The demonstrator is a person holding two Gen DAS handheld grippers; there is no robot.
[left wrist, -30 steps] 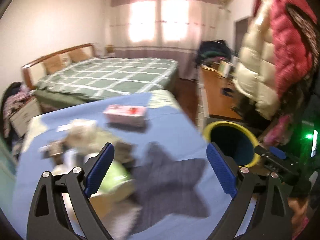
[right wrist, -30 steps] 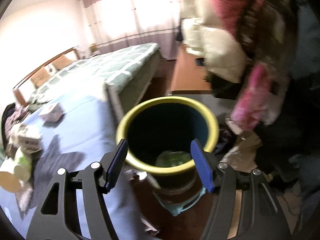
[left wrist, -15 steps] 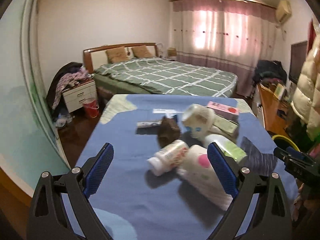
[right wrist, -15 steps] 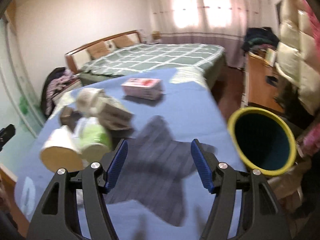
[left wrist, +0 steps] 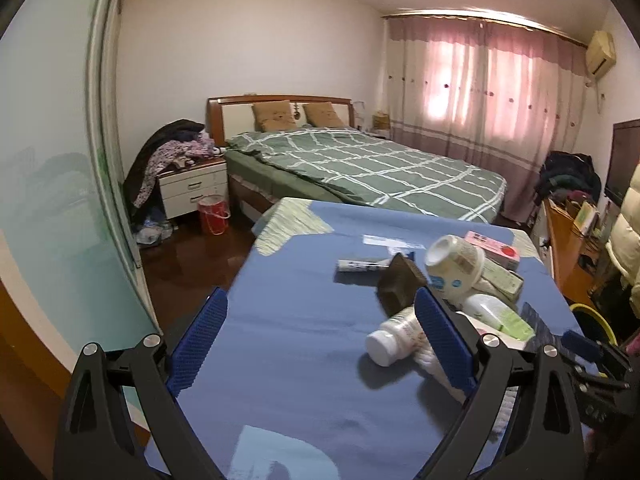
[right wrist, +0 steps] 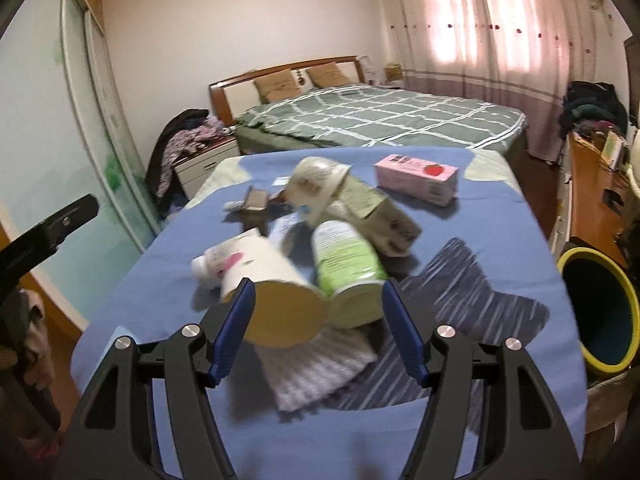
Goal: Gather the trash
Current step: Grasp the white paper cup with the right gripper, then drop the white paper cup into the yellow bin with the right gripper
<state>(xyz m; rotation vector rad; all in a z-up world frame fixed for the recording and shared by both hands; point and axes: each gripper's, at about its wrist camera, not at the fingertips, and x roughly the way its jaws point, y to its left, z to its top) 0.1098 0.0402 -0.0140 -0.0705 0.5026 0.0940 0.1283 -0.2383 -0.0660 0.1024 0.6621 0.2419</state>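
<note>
Trash (right wrist: 320, 240), labels unreadable, before both hand-held grippers (left wrist: 320, 340) (right wrist: 318, 328), wide apart, empty.

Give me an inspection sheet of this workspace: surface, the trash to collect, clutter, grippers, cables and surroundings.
Surface: table under a blue cloth, with a grey star-shaped mat on it.
Job's things: a pile of trash: pink carton, green-labelled bottle, white tub, small white bottle, brown box, flat tube. Yellow-rimmed bin stands off the table's edge.
Clutter: clothes heaped on the nightstand; red bucket on the floor.
Grippers: left gripper open, empty; right gripper open, empty, facing the pile.
Cables: nothing seen.
Surroundings: bed with green checked cover, pink curtains, desk.
</note>
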